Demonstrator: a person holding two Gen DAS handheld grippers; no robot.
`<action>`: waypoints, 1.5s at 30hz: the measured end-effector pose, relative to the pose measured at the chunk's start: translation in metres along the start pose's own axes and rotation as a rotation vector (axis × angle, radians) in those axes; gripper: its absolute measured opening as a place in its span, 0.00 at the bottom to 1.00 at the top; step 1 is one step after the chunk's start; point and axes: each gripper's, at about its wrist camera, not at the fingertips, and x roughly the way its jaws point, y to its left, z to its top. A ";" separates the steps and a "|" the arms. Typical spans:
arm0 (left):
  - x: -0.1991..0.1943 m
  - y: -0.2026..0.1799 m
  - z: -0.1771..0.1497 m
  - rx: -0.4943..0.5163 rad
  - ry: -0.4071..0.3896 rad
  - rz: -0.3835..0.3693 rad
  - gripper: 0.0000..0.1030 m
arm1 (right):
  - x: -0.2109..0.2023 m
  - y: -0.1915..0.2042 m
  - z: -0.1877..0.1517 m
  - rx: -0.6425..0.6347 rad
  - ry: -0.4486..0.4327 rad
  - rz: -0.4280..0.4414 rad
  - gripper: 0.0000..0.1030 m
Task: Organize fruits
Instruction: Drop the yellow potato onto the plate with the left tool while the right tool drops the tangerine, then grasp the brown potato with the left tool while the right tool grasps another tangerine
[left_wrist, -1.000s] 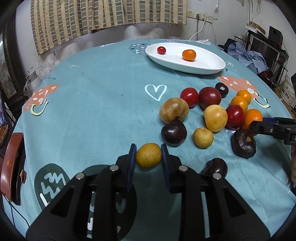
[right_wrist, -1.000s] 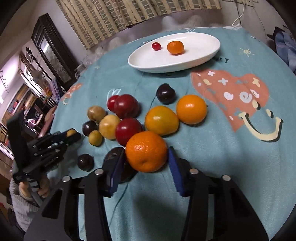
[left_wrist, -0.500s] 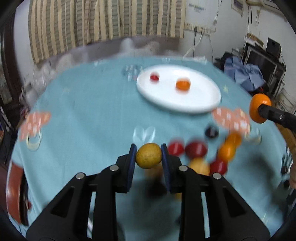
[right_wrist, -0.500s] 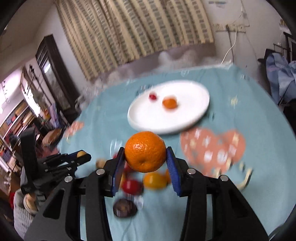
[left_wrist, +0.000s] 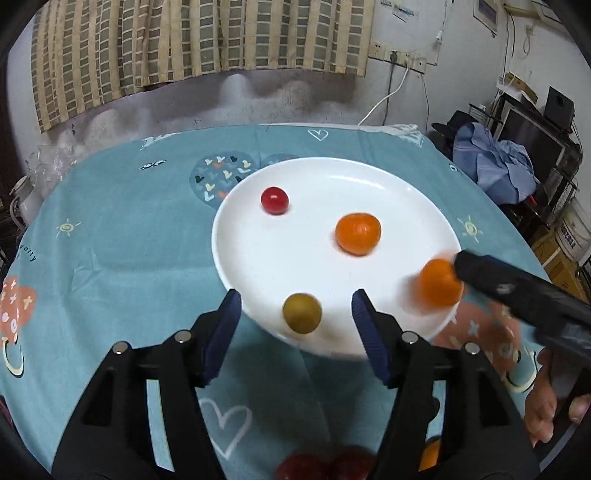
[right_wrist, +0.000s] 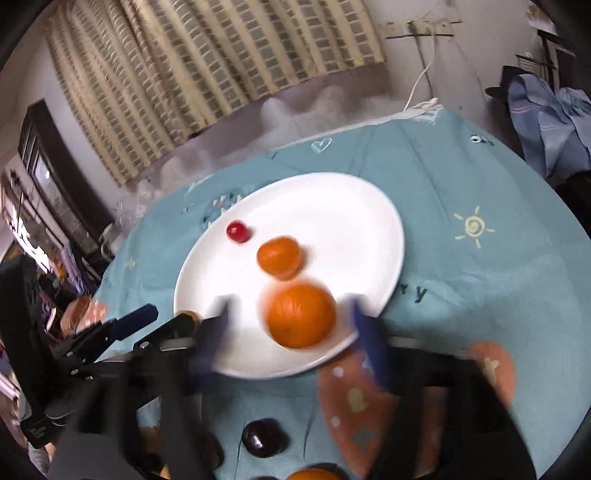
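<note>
Both tongs are spread wide over a white plate (left_wrist: 236, 266) on the worktop (left_wrist: 110, 258). A yellow-green fruit (left_wrist: 302, 313) lies free between the left tongs (left_wrist: 297, 325) at the plate's near rim. An orange (right_wrist: 301, 315) sits loose between the right tongs (right_wrist: 291, 317), blurred.

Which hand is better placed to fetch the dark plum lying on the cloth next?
Probably the right: the open right gripper has the dark plum close by it on the cloth, while the left wrist view shows no dark plum.

Checked curtain (left_wrist: 192, 40); blue clothes (left_wrist: 495, 166) — teal tablecloth (left_wrist: 110, 258)
</note>
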 end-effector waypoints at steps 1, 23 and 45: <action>-0.002 0.003 0.000 -0.016 -0.002 -0.007 0.62 | -0.005 0.002 0.001 -0.018 -0.026 0.002 0.82; -0.108 0.034 -0.124 0.020 -0.089 0.155 0.76 | -0.107 0.020 -0.077 -0.092 -0.046 0.053 0.90; -0.068 0.028 -0.134 0.051 0.015 0.055 0.39 | -0.084 0.001 -0.082 -0.017 0.076 0.034 0.90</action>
